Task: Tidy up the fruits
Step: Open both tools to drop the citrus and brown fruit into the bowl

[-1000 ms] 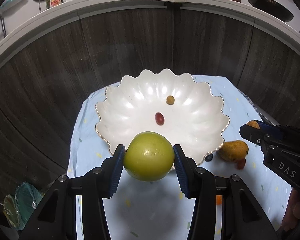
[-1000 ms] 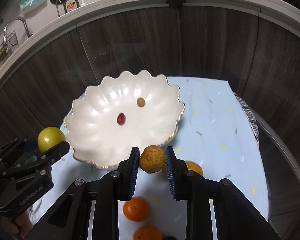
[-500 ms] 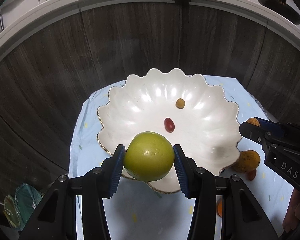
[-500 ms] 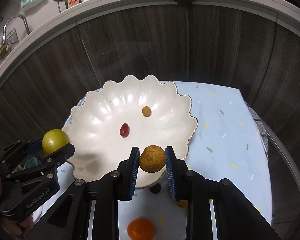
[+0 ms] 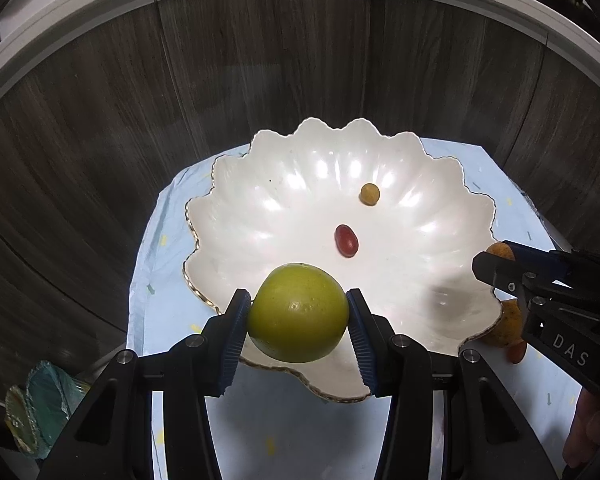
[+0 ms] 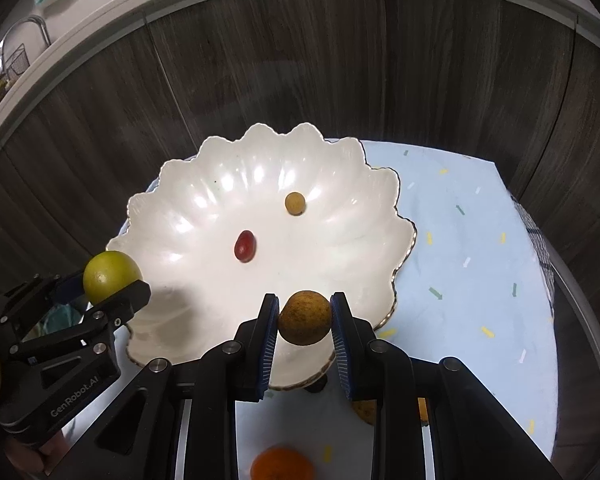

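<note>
Holding, left gripper (image 5: 298,322): clamped on a green round fruit (image 5: 298,314), blue ribbed pads pressed to both its sides, jaws part open around it
Holding, right gripper (image 6: 305,326): clamped on a small brown-yellow fruit (image 6: 305,317), pads tight against both sides, jaws nearly closed
Green round fruit, place: lifted in the air, over the near left edge of the white bowl (image 5: 440,200); seen from the right wrist at the bowl's left rim
Small brown-yellow fruit, place: lifted over the near edge of the bowl, toward its right half
White bowl: wide, scalloped, thin gold line along the rim, standing on a pale blue cloth (image 6: 460,240) with small coloured flecks
Inside the bowl: a red oval fruit (image 5: 346,240) near the middle and a small yellow-brown round fruit (image 5: 369,194) farther back, well apart from each other
Outside the bowl, left wrist view: a yellow-orange fruit (image 5: 508,324) on the cloth just beside the bowl's right rim, partly hidden by the right gripper
Outside the bowl, right wrist view: an orange (image 6: 282,464) on the cloth at the bottom edge, below the gripper
Behind: dark wood panels (image 5: 260,80) curving round the cloth
</note>
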{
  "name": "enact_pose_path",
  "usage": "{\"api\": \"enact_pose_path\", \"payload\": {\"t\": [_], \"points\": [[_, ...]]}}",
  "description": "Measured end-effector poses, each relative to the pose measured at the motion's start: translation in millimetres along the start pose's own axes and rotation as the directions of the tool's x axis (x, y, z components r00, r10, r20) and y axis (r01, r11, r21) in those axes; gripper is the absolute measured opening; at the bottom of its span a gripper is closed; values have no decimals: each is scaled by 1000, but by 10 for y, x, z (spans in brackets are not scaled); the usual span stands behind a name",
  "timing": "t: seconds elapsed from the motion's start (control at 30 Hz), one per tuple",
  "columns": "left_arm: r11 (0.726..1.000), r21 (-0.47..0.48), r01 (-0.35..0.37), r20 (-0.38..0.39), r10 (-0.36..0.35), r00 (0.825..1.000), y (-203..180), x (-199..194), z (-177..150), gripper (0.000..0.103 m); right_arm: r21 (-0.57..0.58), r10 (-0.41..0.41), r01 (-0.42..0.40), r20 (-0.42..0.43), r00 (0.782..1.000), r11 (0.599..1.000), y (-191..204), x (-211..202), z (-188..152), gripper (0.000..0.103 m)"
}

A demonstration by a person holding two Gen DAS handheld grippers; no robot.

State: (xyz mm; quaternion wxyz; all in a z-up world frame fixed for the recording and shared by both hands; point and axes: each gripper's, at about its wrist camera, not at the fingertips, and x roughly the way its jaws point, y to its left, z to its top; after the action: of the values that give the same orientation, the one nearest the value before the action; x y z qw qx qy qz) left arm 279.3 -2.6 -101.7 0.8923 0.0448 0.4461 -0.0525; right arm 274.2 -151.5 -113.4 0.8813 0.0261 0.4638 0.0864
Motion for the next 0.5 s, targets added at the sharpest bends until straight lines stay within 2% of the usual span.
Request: {"api": "enact_pose_path", "payload": {"t": [0.23,0.3,0.33,0.37,0.43,0.5], "points": [[1000,-22,-5,-21,4,1000,36,35,-17,48,-12,-10,10,-7,1000,1000,25,13,2,28],[1000,-20,-10,-15,10,1000,33,19,-14,53,-14,-9,9,-10,1000,1000,26,14,1,31],[1000,-19,-14,-10,14,1000,31,6,-8,61,-12,-10,9,-10,1000,1000,23,12,2,39],[1000,-20,-21,0,21,1000,30,-18,0,63,-8,-16,16,-6,1000,1000,17,2,3,44],[999,-27,-21,10,21,1000,43,-55,23,65,-1,-34,34,9,999,999,6,-29,10,60],[999,-38,-17,14,18,1000,67,-82,43,66,6,-47,47,32,998,999,-11,-85,18,67]]}}
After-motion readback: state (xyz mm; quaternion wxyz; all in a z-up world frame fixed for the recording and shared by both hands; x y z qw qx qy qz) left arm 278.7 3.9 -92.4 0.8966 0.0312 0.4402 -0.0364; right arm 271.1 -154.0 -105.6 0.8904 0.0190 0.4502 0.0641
